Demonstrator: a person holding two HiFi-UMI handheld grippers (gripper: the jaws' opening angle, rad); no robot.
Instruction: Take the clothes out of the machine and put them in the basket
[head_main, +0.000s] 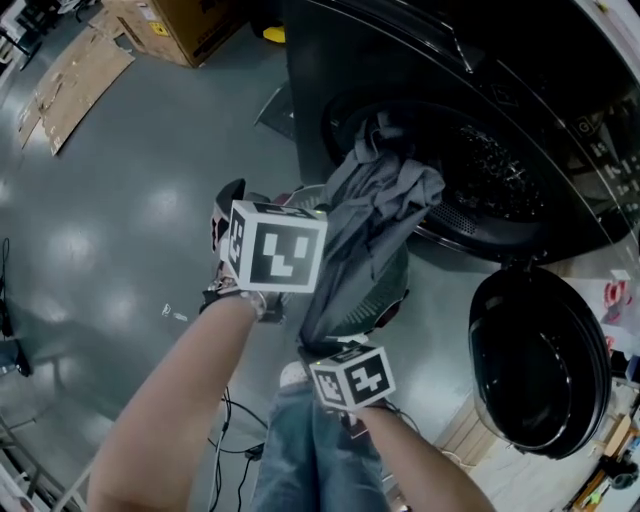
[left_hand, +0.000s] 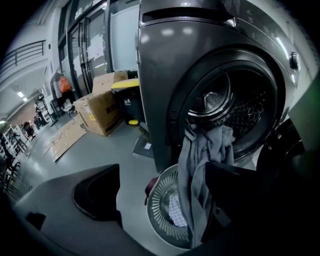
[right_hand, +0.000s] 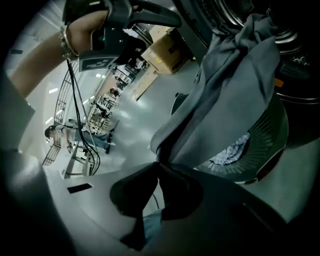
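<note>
One large dark machine (head_main: 330, 60) fills the top right of the head view, drum mouth open, with its door (head_main: 540, 360) swung out and hanging low at the right. Round slatted basket (left_hand: 156, 197) sits on the floor directly in front of the drum, just under the opening. Grey garment (head_main: 385, 215) is stretched from the drum lip down across the basket. Its top end is bunched at the opening and its lower end is pinched in the right gripper (right_hand: 159, 164), jaws closed tight on the fabric. So the garment is only part way out: not clear of the machine, not yet in the basket. A small patterned cloth (left_hand: 175, 210) already lies in the basket bottom, so at least one piece looks done. Left gripper (left_hand: 162, 167) has jaws wide apart with nothing between the pads. It is held above the basket's floor side, and the garment hangs beyond it. The drum behind the garment is dark, so can't tell if more clothes are inside. Judged somewhere mid task. Left to do: pull the grey garment free of the lip, lower it into the basket, let go, then check the drum for the rest
</note>
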